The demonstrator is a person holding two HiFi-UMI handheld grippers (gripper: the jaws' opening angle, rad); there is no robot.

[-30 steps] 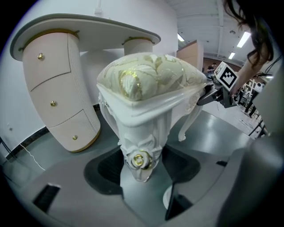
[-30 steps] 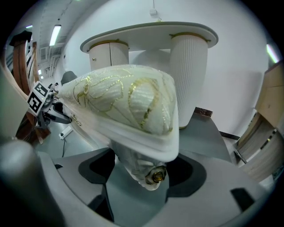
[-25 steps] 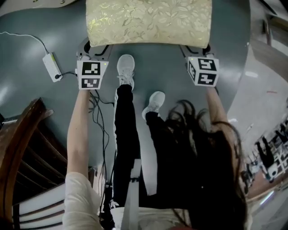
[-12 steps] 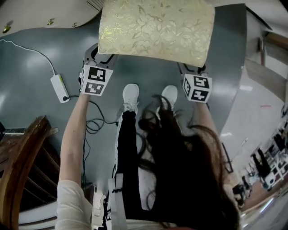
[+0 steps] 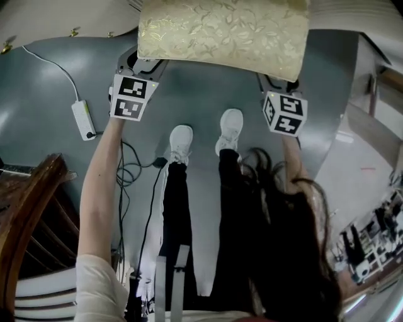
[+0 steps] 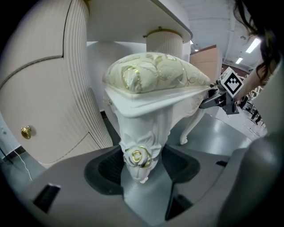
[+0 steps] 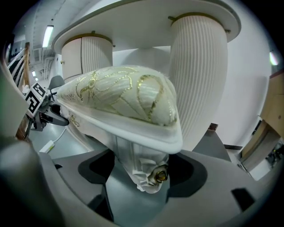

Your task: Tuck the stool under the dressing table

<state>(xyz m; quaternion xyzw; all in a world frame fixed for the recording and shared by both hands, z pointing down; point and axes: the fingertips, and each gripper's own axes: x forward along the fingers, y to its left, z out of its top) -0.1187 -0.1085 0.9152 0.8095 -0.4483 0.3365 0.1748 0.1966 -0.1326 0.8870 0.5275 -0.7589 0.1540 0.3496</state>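
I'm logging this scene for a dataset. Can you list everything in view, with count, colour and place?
stool: one, white carved legs, cream-gold cushion, in front of the dressing table
dressing table: one, white, ribbed pedestals, behind the stool
power box: one, white, with cable, on the floor at left
wooden chair: one, dark brown, lower left
floor: grey
shoes: two, white, on the floor on the near side of the stool
left tool: one, grey, closed on a stool leg
right tool: one, grey, closed on another stool leg

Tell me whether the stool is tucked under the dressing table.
Not fully tucked. In the head view, most of the stool shows in front of the dressing table, uncovered by its top.
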